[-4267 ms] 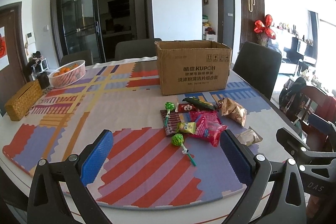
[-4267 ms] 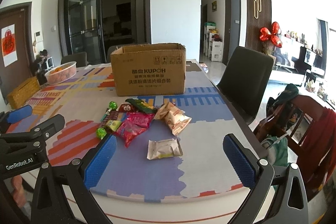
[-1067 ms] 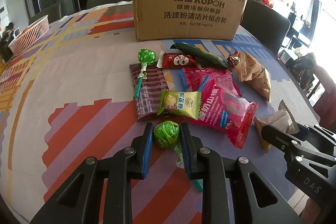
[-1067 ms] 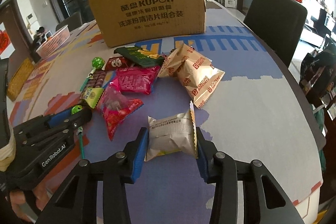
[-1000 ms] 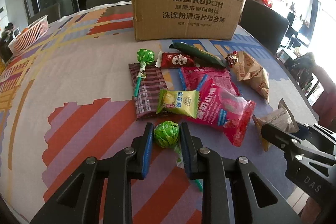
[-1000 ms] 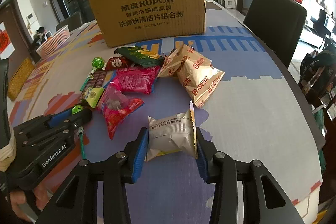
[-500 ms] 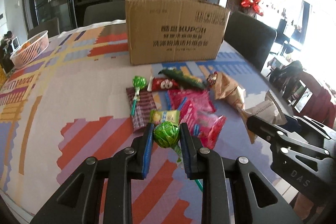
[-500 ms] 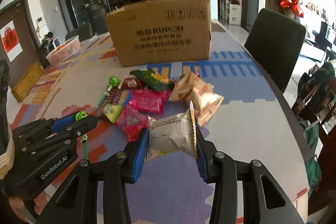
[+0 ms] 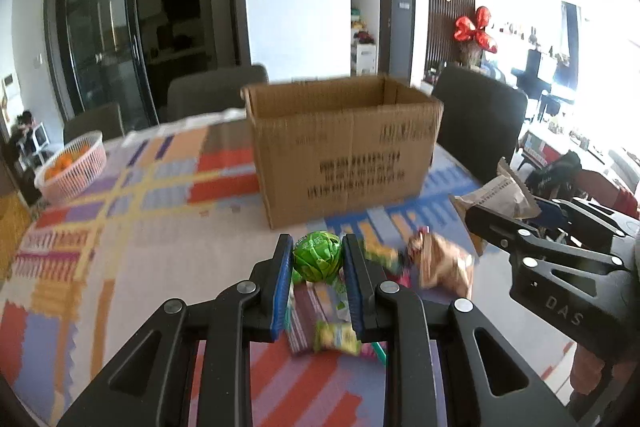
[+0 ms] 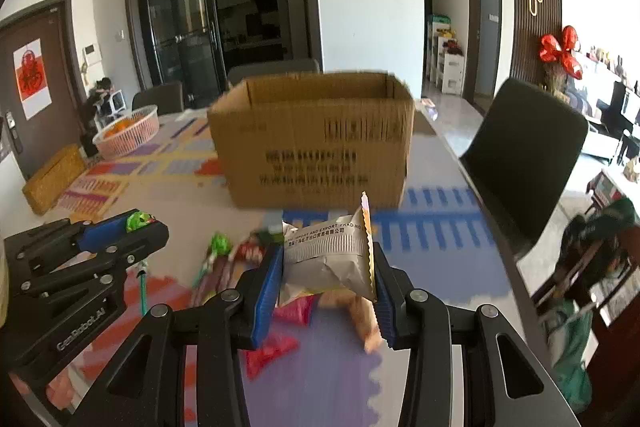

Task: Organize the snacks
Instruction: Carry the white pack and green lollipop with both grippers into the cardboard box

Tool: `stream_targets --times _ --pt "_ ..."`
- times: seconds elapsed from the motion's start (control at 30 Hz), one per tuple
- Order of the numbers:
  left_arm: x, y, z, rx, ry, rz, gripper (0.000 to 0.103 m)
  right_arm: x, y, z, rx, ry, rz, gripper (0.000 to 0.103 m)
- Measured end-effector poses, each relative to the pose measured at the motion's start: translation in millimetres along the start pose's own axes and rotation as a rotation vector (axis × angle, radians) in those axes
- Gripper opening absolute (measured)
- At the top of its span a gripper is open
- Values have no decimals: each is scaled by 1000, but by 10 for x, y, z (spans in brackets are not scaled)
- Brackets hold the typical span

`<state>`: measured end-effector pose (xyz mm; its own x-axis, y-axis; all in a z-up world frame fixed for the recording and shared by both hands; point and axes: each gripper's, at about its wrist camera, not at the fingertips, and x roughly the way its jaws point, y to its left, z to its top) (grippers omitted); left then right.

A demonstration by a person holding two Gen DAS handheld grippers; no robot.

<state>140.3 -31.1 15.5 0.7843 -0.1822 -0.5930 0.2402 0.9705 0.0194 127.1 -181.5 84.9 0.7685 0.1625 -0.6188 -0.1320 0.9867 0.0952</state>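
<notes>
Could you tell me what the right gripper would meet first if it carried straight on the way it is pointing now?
Most likely the front wall of the cardboard box: it stands directly beyond the right gripper and its silver snack packet, though depth is hard to judge.

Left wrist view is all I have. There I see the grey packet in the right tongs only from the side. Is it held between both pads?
Observer: Yes. The right wrist view shows the grey packet squeezed between both blue pads of the right tongs, above the mat.
Operator: Is any text visible on it?
Observer: Its upper edge reads "AND EXPORT TRADING", with Chinese characters below.
Operator: And the stick of my lollipop?
Observer: The lollipop is clamped in the left tongs. Seen from the right wrist, its green stick hangs down beneath them and seems to touch nothing.
</notes>
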Motion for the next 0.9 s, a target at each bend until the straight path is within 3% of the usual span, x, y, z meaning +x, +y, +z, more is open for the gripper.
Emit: stream_targets --times 0.6,0.9 --pt "246 107 1088 91 -73 -18 25 261 -112 1129 -39 -67 1 43" --pt "735 267 1470 24 16 -75 26 554 -149 1524 -81 -16 -4 43"
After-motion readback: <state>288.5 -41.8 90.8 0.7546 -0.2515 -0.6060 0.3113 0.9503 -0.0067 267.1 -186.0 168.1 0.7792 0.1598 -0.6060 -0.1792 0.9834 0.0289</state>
